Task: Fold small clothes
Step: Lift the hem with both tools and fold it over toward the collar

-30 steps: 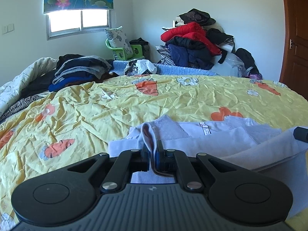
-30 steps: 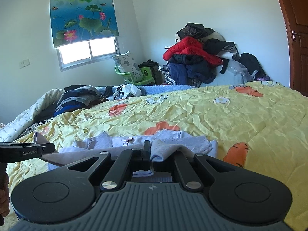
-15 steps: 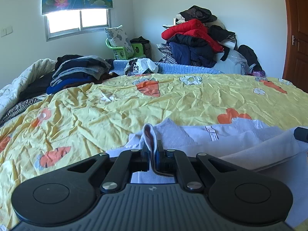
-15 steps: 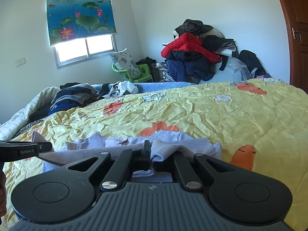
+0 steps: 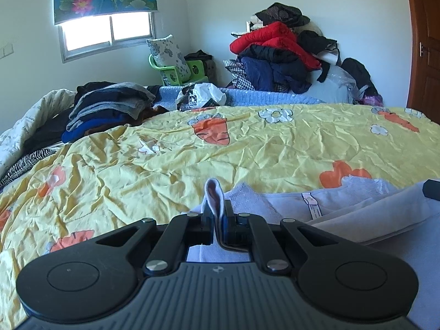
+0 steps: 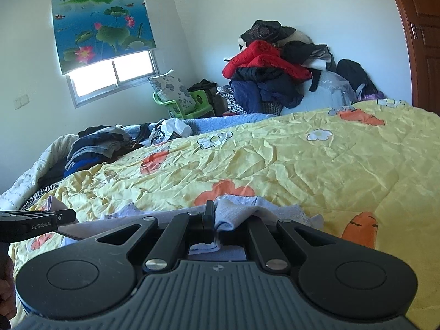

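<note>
The left tool (image 5: 217, 220) is closed on a fold of the pale lilac garment (image 5: 343, 206), which is spread on the yellow bedspread (image 5: 220, 154). The right tool (image 6: 217, 222) is likewise clamped on its cloth. Folded dark clothes (image 5: 110, 107) are stacked far left. Only the right view shows the left tool from the side.

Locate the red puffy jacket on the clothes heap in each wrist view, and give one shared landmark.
Left wrist view: red puffy jacket, upper centre-right, atop the heap against the wall.
Right wrist view: same jacket, upper centre, slightly lower in the picture.
Shared landmark: green plastic chair, left of the heap.
</note>
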The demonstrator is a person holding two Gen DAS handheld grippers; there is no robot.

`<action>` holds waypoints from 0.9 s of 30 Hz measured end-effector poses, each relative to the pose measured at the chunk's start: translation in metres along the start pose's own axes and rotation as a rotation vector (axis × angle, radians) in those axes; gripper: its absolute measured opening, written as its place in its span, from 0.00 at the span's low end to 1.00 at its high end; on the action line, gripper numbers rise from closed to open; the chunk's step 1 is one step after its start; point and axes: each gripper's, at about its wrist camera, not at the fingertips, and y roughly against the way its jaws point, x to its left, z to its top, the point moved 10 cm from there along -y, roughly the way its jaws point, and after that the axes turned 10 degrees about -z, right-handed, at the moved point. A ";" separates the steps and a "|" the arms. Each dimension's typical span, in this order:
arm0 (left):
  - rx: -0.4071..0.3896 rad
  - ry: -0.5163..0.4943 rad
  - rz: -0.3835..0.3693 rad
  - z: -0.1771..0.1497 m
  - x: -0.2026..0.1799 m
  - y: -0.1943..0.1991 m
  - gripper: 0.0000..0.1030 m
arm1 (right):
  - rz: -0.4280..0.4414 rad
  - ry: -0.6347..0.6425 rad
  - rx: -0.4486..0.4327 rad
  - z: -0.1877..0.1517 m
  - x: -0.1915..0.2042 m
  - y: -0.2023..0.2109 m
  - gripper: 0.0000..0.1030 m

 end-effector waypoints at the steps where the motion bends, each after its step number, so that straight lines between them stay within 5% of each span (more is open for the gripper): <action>1: 0.009 0.001 -0.001 0.000 0.000 -0.004 0.06 | -0.002 -0.001 0.003 0.000 0.000 -0.002 0.05; 27: 0.129 0.008 0.003 -0.009 0.003 -0.063 0.06 | -0.015 -0.034 0.125 -0.010 -0.010 -0.061 0.05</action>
